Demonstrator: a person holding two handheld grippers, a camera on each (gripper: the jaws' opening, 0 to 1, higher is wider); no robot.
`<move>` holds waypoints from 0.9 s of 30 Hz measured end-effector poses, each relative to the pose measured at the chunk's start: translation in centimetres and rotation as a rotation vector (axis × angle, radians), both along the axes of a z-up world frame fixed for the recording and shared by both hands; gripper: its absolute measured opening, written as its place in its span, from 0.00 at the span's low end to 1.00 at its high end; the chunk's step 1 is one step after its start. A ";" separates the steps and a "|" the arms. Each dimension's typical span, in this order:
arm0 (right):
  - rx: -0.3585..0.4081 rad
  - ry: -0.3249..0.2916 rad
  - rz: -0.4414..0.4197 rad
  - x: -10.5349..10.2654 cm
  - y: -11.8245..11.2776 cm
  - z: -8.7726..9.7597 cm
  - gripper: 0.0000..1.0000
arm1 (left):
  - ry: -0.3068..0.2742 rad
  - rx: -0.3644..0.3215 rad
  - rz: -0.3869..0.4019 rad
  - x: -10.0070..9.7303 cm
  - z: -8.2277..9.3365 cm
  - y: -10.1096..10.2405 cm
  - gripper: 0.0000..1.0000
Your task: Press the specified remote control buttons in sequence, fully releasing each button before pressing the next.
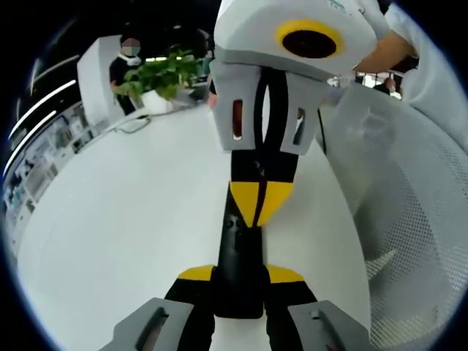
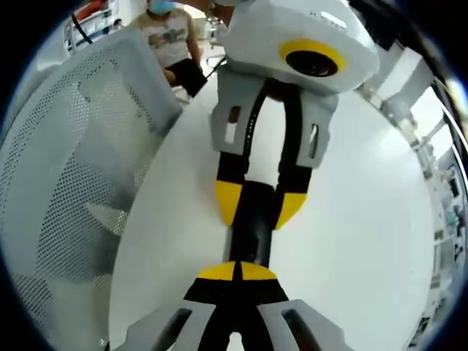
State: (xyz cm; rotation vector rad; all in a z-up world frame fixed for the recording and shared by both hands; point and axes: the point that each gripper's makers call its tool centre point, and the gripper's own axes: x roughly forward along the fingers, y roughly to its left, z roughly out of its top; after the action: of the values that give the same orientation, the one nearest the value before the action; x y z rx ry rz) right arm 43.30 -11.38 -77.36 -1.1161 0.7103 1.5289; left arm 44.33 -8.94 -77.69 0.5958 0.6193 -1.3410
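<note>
Left gripper view, near: left gripper [image 1: 239, 281] clenched on the near end of the remote [image 1: 241, 252], yellow tips pressed to either side of the black body; remote lying lengthwise on the white table [image 1: 131, 241], toward its right edge; beyond, right gripper [image 1: 257, 206] coming in from the far side, yellow tips met together and touching the remote's top face; mesh chair [image 1: 409, 219] just past the table's right edge; far off at the table's far left corner, a plant [image 1: 164, 73] and a seated person [image 1: 126, 69].

Right gripper view, near: right gripper [image 2: 238, 272] with tips closed together over the remote [image 2: 252, 234]; past it, left gripper [image 2: 257, 203] gripping the remote's far end; chair [image 2: 73, 168] beside the table's [image 2: 351, 219] left edge; farther, a person [image 2: 172, 44] seated.
</note>
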 end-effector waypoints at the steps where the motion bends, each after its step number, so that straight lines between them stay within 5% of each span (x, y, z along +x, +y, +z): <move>1: 0.009 0.009 -0.006 0.0 0.0 0.0 0.00 | 0.001 0.000 -0.001 0.0 0.0 0.0 0.24; 10: 0.062 0.043 -0.031 0.0 0.4 1.2 0.00 | 0.000 -0.002 -0.003 0.1 -0.1 0.0 0.24; 27: 0.101 -0.001 -0.030 0.9 0.9 3.3 0.00 | -0.001 0.003 -0.003 0.1 -0.1 0.0 0.24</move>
State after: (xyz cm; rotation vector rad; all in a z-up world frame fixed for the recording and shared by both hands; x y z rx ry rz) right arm 44.16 -10.49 -74.10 -1.0266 0.6395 1.5223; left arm 44.48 -8.98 -77.80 0.6003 0.6195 -1.3431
